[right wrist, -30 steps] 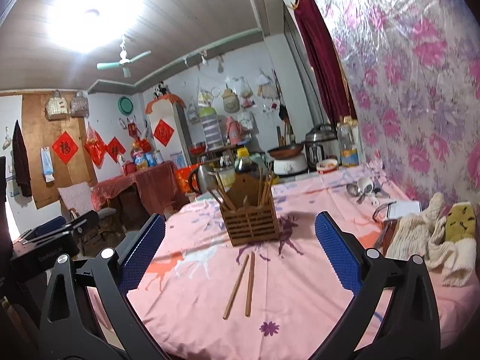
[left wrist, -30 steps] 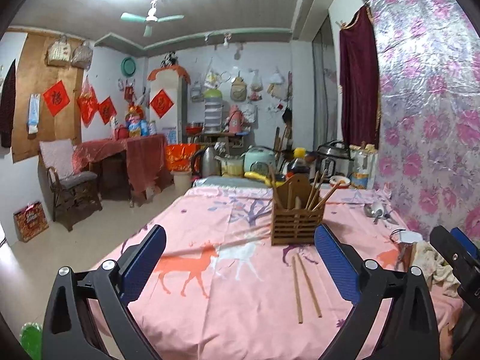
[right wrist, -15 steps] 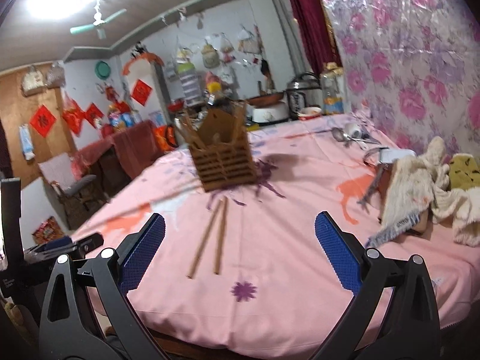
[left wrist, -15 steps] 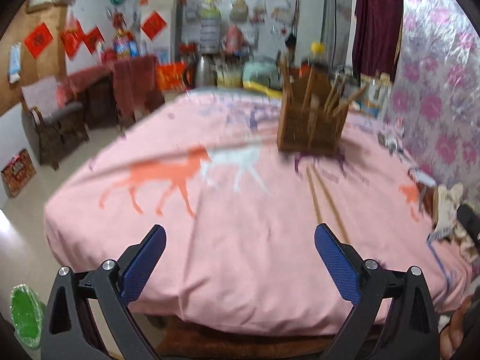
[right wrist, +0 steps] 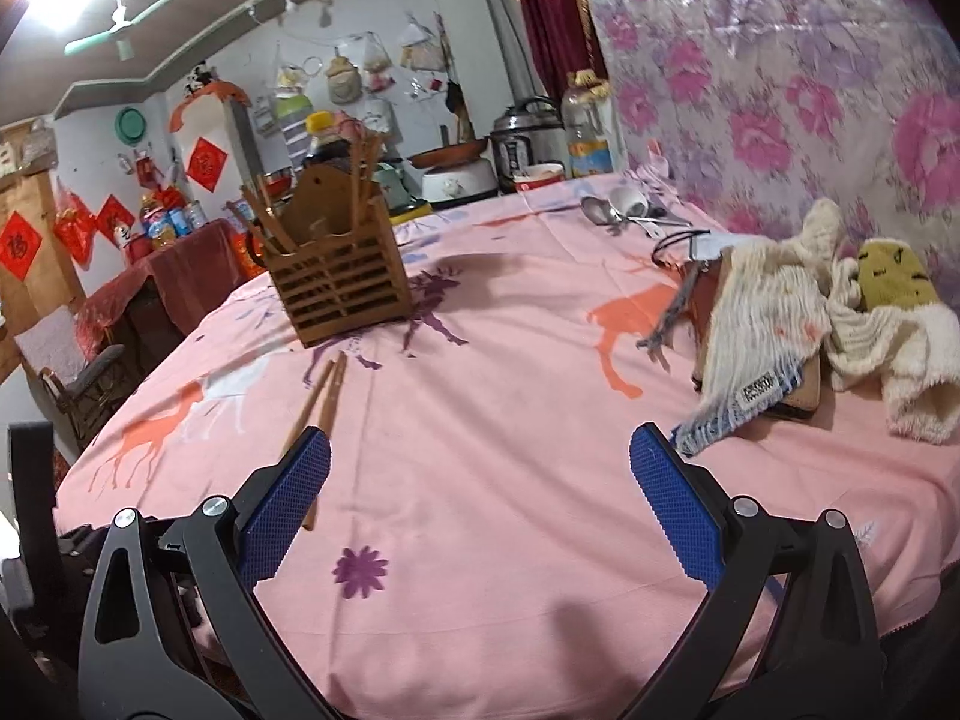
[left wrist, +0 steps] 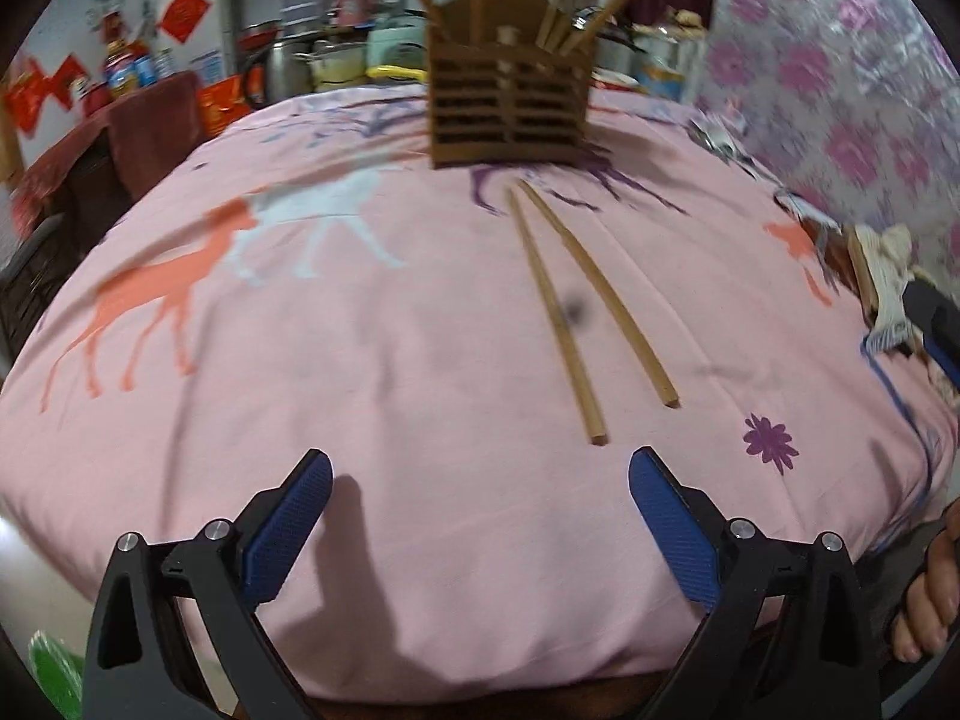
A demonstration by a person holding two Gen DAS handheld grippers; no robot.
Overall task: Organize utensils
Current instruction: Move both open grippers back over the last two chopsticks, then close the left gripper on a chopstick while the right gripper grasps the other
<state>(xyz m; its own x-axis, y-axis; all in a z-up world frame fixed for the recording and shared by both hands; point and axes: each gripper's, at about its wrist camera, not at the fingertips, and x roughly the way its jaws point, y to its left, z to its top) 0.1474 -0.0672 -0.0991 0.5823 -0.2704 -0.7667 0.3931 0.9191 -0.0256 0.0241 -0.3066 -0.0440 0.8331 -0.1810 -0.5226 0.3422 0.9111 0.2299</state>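
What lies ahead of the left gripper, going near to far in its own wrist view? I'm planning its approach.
left gripper → two loose chopsticks on the pink tablecloth → wooden utensil holder → kitchen pots behind the table.

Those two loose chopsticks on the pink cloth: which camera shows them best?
The left wrist view: both chopsticks lie full length, unobstructed, ahead of the open jaws. In the right wrist view they are smaller and partly hidden behind a jaw.
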